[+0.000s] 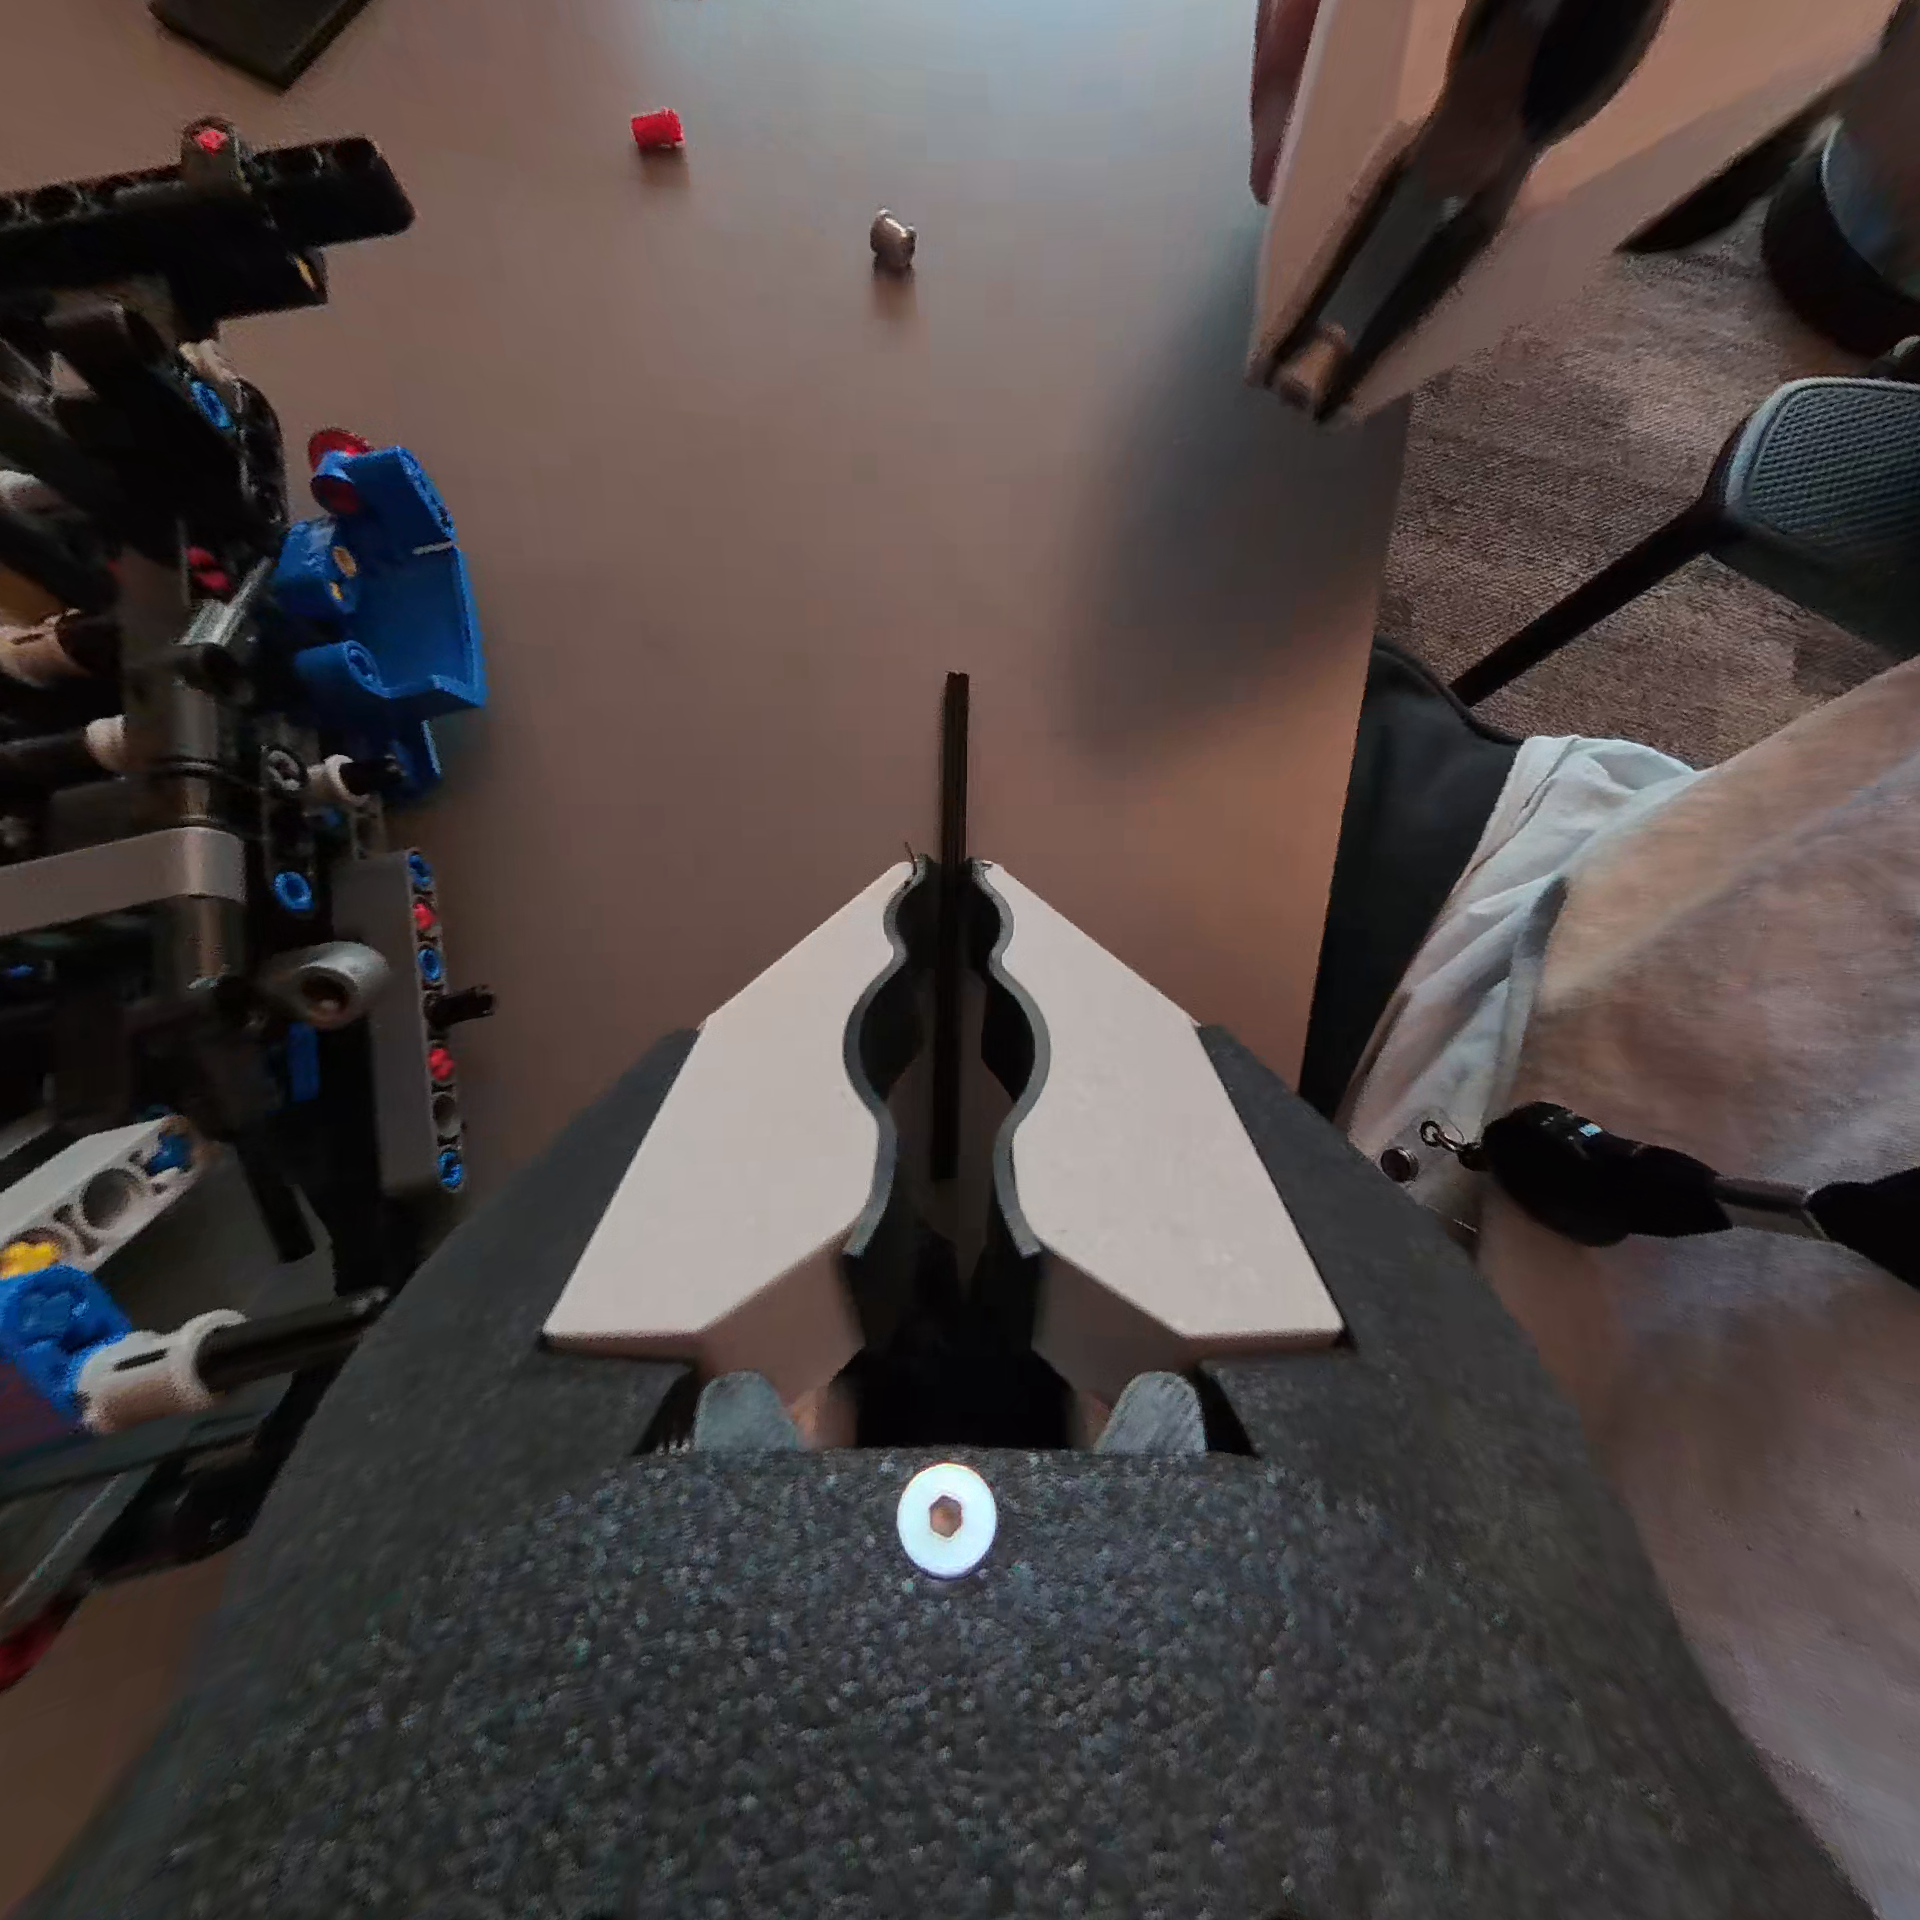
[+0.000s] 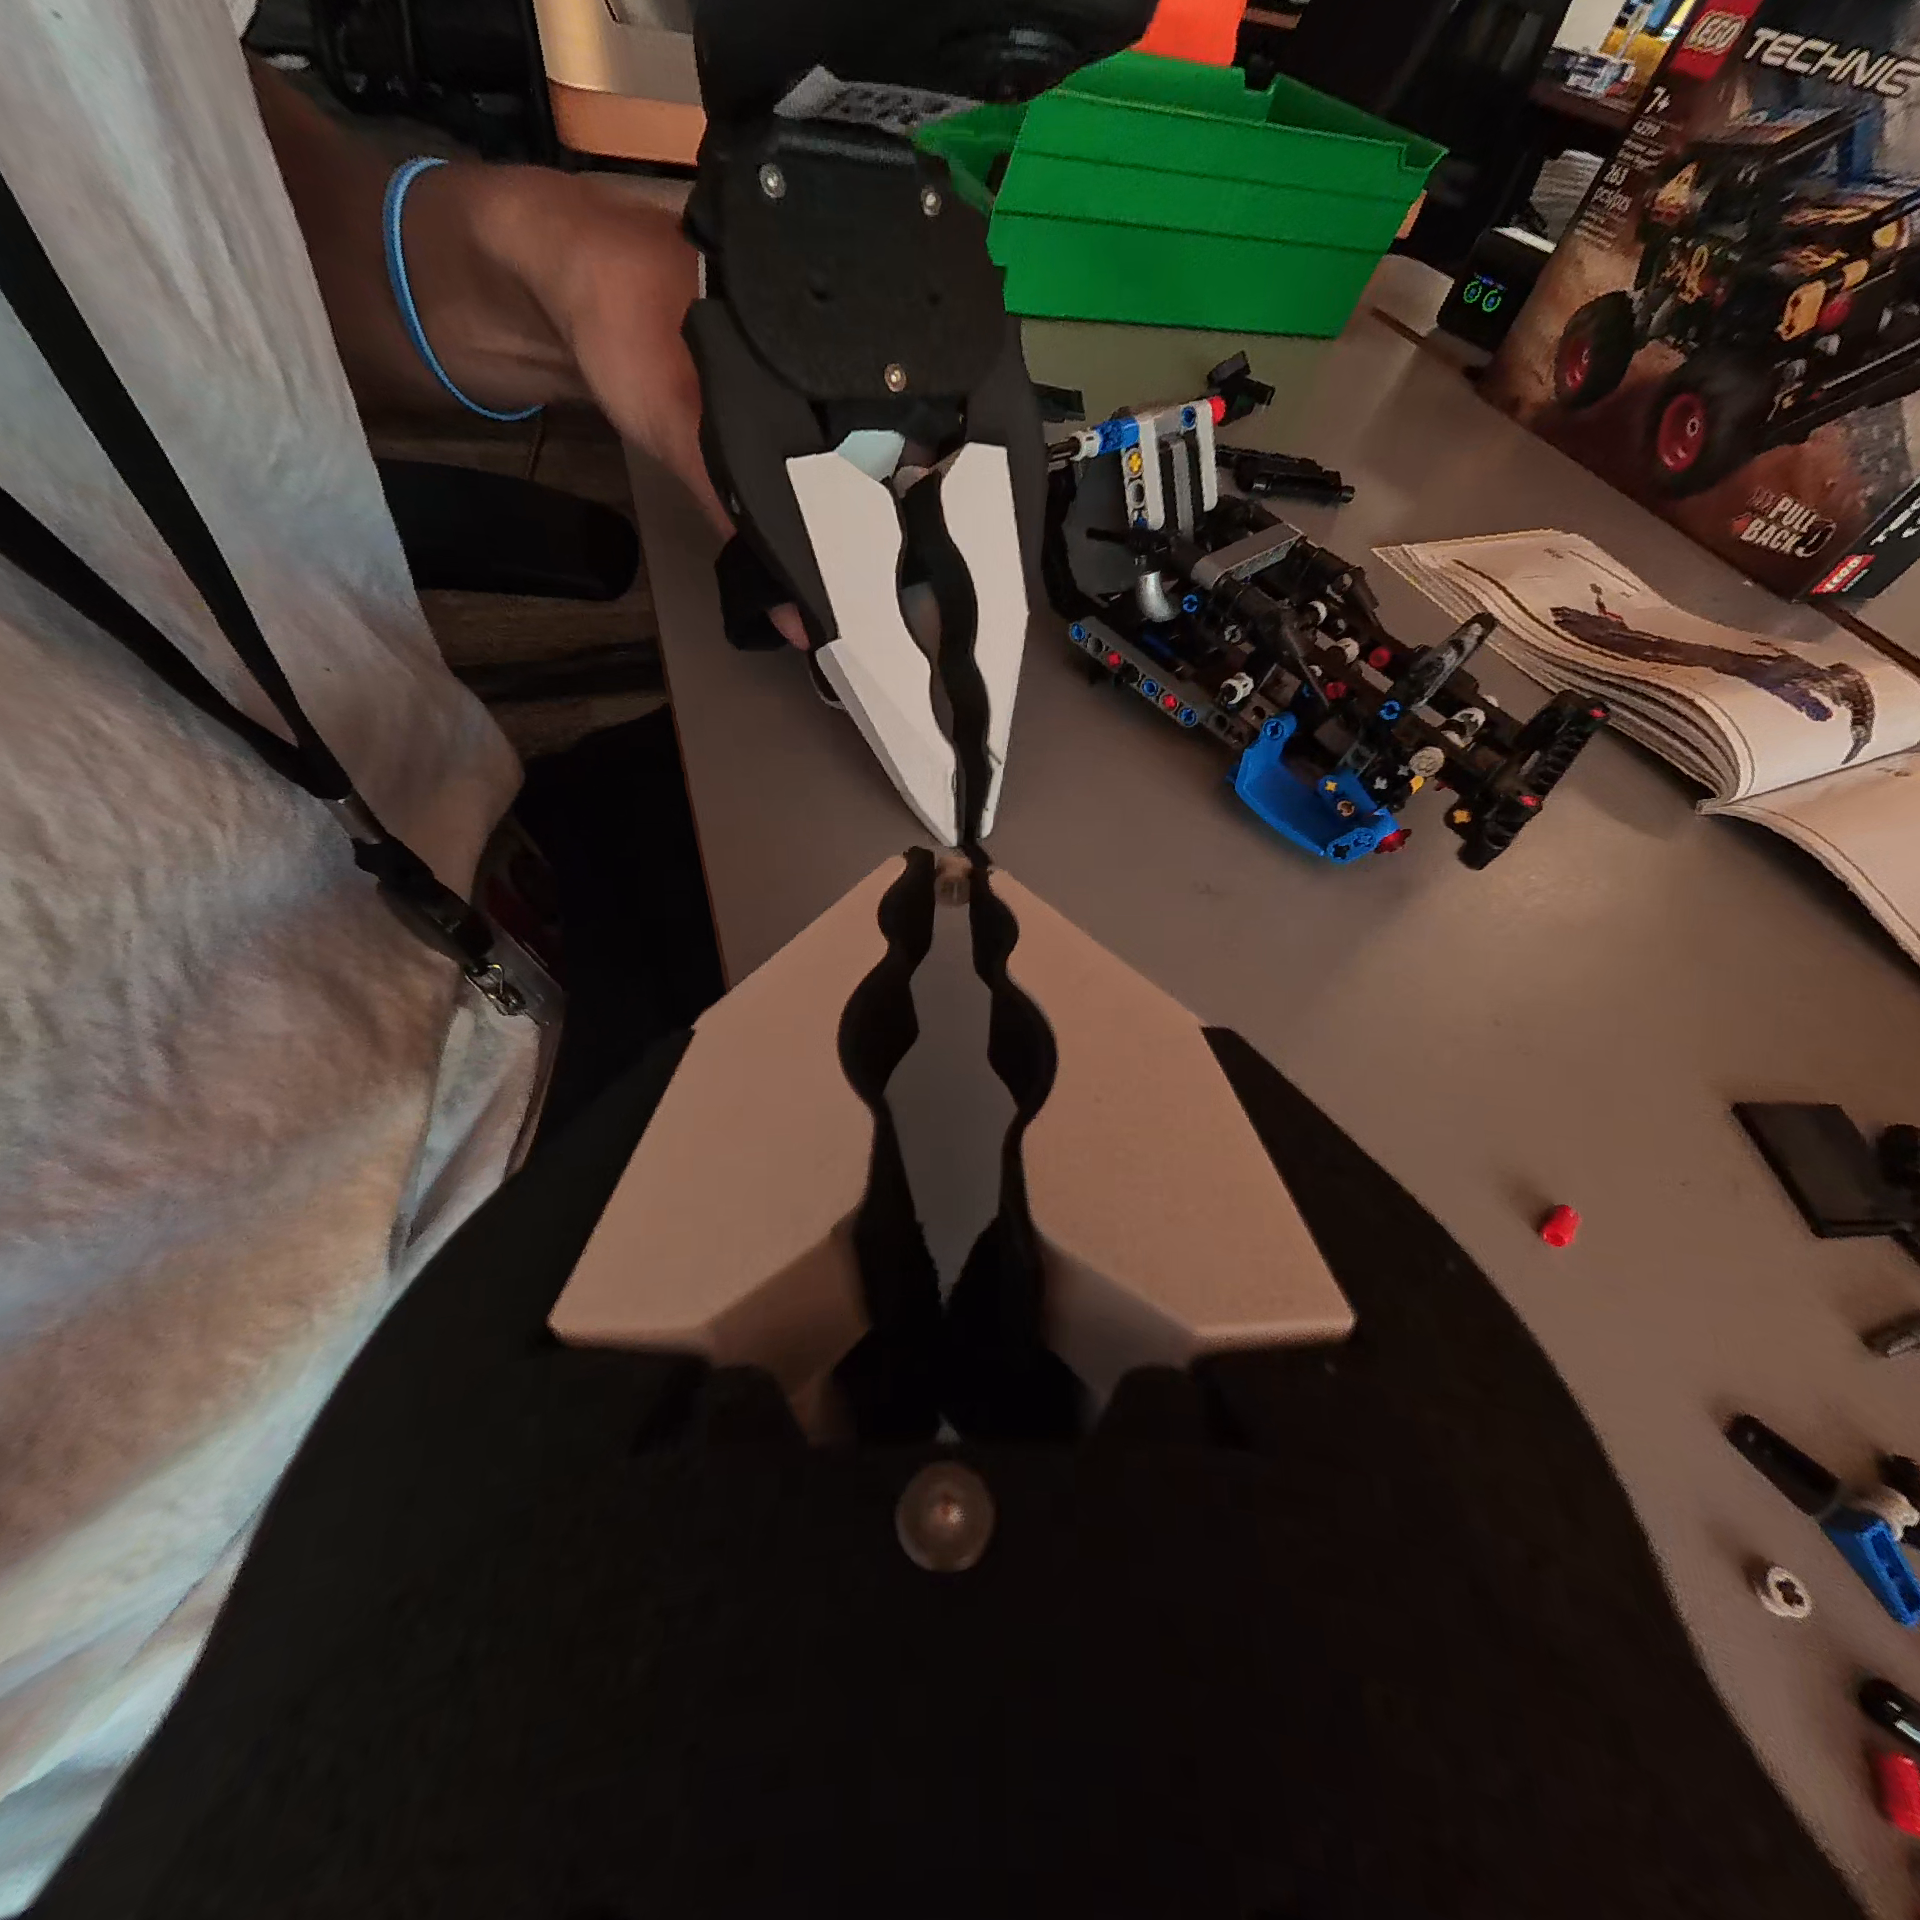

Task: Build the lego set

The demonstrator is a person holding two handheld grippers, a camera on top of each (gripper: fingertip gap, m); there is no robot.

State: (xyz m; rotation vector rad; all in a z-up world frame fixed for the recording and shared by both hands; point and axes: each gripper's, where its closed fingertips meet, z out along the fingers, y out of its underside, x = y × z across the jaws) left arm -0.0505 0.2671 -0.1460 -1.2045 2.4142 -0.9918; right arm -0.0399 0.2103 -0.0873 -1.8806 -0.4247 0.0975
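Observation:
My left gripper (image 1: 954,868) is shut on a thin black axle (image 1: 956,769) that sticks forward past the fingertips, above the table. My right gripper (image 2: 951,871) is shut on a small grey bush piece (image 2: 951,889) at its tips. In the right wrist view the left gripper (image 2: 971,831) points tip to tip at the right one, with the axle end almost touching the grey piece. In the left wrist view the right gripper (image 1: 1307,366) is blurred at upper right. The partly built black, grey and blue vehicle (image 1: 208,727) lies to the left; it also shows in the right wrist view (image 2: 1299,665).
On the table lie a small red piece (image 1: 657,130), a small grey piece (image 1: 891,239), an open instruction booklet (image 2: 1662,665), the set's box (image 2: 1766,260), green bins (image 2: 1195,208) and loose parts (image 2: 1860,1548) at the right. A person's torso and a chair border the table's edge. Across from one pair of fingers to the other is roughly 9 cm.

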